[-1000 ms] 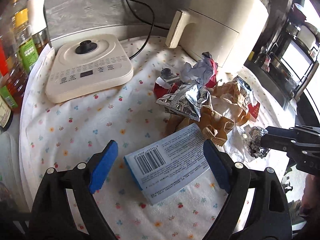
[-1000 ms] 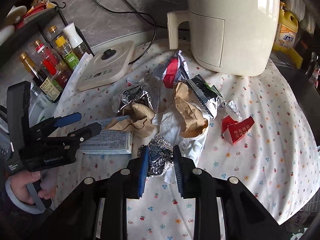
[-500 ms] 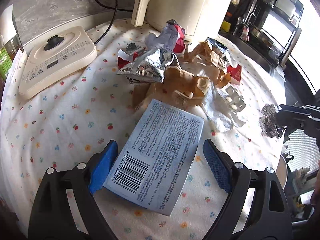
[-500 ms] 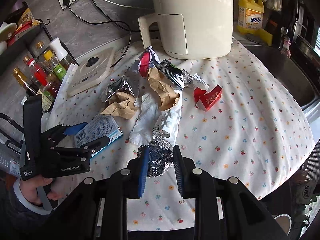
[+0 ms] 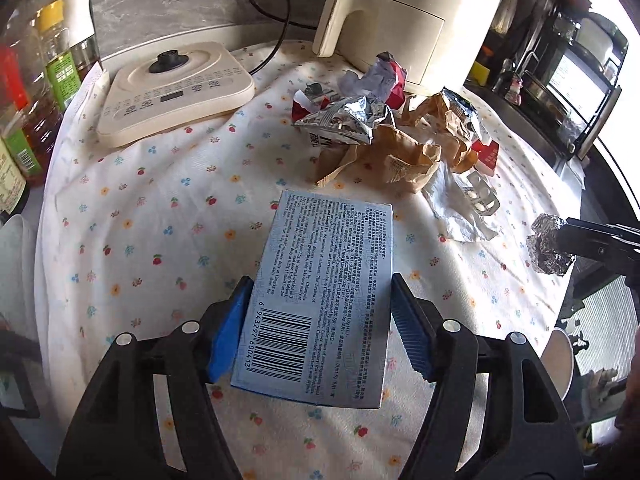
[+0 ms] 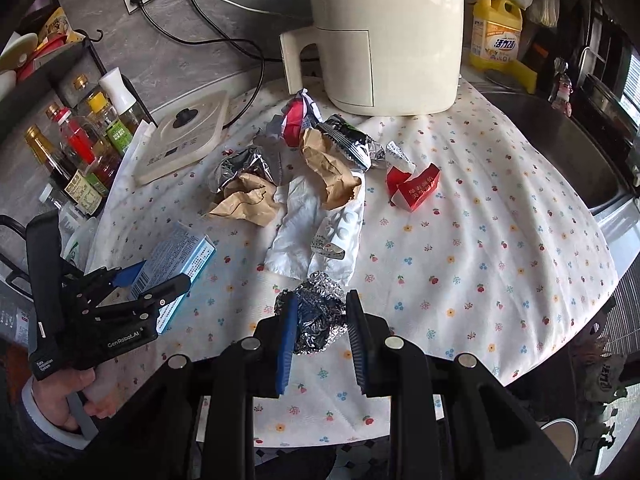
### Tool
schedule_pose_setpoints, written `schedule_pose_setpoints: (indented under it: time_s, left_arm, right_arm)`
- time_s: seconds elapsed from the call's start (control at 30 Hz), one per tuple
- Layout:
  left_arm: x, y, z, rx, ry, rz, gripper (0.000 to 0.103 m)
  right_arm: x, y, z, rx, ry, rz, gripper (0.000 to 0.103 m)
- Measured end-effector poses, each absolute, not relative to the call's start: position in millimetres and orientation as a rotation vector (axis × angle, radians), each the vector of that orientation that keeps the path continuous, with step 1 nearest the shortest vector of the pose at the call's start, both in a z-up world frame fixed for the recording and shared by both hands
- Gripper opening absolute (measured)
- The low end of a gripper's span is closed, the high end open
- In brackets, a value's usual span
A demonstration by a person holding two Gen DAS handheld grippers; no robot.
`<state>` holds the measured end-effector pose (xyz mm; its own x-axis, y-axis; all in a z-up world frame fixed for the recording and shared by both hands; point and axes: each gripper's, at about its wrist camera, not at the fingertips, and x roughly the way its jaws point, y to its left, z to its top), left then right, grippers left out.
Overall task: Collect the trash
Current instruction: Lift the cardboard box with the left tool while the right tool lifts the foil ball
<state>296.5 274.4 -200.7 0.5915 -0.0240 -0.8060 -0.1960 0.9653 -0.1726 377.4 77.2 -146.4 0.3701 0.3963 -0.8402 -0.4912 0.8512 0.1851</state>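
A flat blue medicine box [image 5: 324, 292] with a barcode lies lengthwise between the blue pads of my left gripper [image 5: 320, 304]. The jaws are closing and both pads meet its long sides. In the right wrist view the left gripper [image 6: 160, 280] holds the box [image 6: 180, 252] near the table's left edge. My right gripper [image 6: 320, 308] is shut on a crumpled foil ball [image 6: 320, 316], raised over the near edge. More trash is heaped mid-table: a silver wrapper [image 5: 348, 120], brown paper bags [image 5: 400, 156], white tissue [image 6: 296, 232], a blister pack [image 6: 344, 224], a red carton [image 6: 416, 188].
A cream air fryer [image 6: 384, 32] stands at the back of the flowered tablecloth [image 6: 480, 240]. A flat cooker base [image 6: 184, 136] sits back left, with sauce bottles [image 6: 80, 148] beside it. A sink [image 6: 560, 140] lies to the right. Yellow detergent [image 6: 496, 32] stands behind.
My left gripper has moved forward over the blue box and narrowed its jaws onto its sides. My right gripper has drawn back toward the near table edge with the foil ball.
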Motion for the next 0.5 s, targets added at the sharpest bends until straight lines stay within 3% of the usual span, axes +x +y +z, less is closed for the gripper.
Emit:
schedule_pose_setpoints:
  time_s: [0.27,0.5]
  left_arm:
    - [264,276,-171,-0.306,0.852,0.242,0.068]
    - [230,236,-156,-0.311,0.855,0.325,0.068]
  right_arm:
    - [370,89,-153,-0.146,1.033,0.707,0.024]
    - [357,41,-144,-0.101,1.008,0.747,0.024]
